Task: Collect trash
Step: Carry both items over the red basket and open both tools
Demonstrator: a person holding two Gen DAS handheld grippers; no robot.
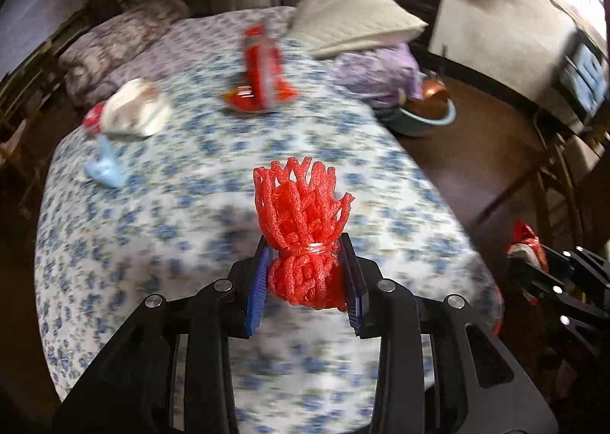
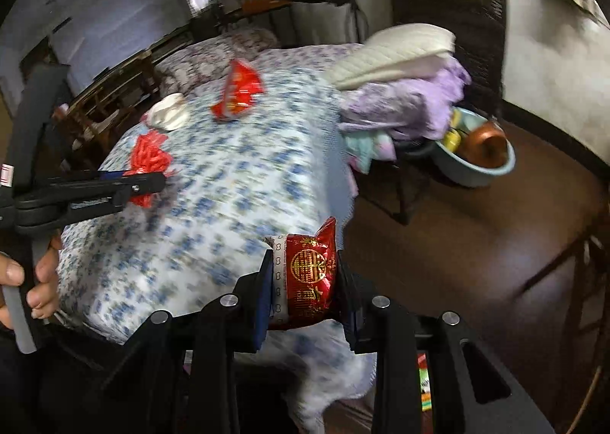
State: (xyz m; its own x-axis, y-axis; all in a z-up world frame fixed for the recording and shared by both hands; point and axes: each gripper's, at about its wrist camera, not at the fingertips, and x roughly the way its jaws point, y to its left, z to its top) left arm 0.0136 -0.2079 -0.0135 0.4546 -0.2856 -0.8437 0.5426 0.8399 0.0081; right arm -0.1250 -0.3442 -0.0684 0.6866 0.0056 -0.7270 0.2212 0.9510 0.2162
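Nearest: left gripper (image 1: 309, 270) clamped on a red foam fruit net (image 1: 301, 228), jaws narrow, pinching its banded waist so the loose end stands up, clear of the floral bedsheet (image 1: 171, 228). Right gripper (image 2: 305, 281) clamped on a red packet with gold print (image 2: 310, 274), near the bed's edge. Both look carried, probably toward disposal. Farther on the bed: a red snack wrapper (image 1: 259, 71), crumpled white paper (image 1: 131, 111). Far right on the floor, a blue basin (image 2: 476, 163).

Both grippers tilt downward, left gripper (image 1: 309, 266) and right gripper (image 2: 305, 281) each clamped on something.
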